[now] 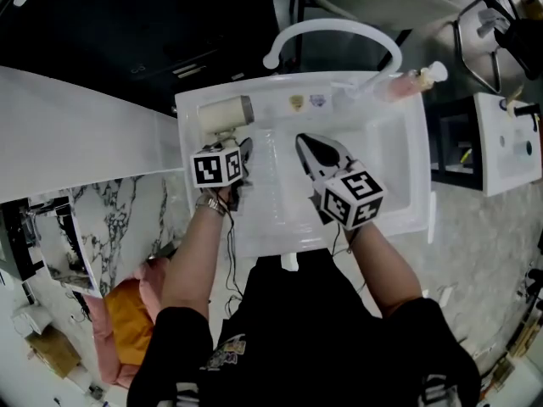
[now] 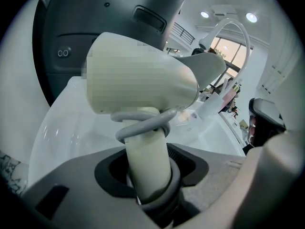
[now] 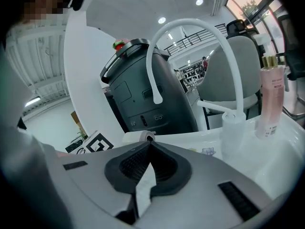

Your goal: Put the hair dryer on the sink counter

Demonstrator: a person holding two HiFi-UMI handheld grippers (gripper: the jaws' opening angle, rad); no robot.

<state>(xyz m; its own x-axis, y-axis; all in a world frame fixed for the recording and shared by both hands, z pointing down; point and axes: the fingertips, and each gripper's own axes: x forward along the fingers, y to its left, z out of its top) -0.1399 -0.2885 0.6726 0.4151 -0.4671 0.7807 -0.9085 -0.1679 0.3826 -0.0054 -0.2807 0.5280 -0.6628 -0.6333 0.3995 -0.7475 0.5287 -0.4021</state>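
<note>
Left tongs closed on the handle of the hair dryer, just under the grey cord wound around that handle. Right tongs pressed together at the tips, with nothing between them. Hang over the basin of the sink, well apart from the hair dryer. So only the left hand in play here.

Handle straight up out of the left tongs, barrel lying across the top of it. Runs with its long axis along the back rim and points the nozzle toward the tap. In the head view, sits over the back left corner of the white tabletop, beside the basin and not above it. Probably needs only a short lowering and then a release.

Hard to tell whether already touching the tabletop or just above it: underside hidden by the barrel itself in both views. Part of the barrel also covered by a mosaic patch in the left gripper view. Pink bottle far on the other side, out of the way.
</note>
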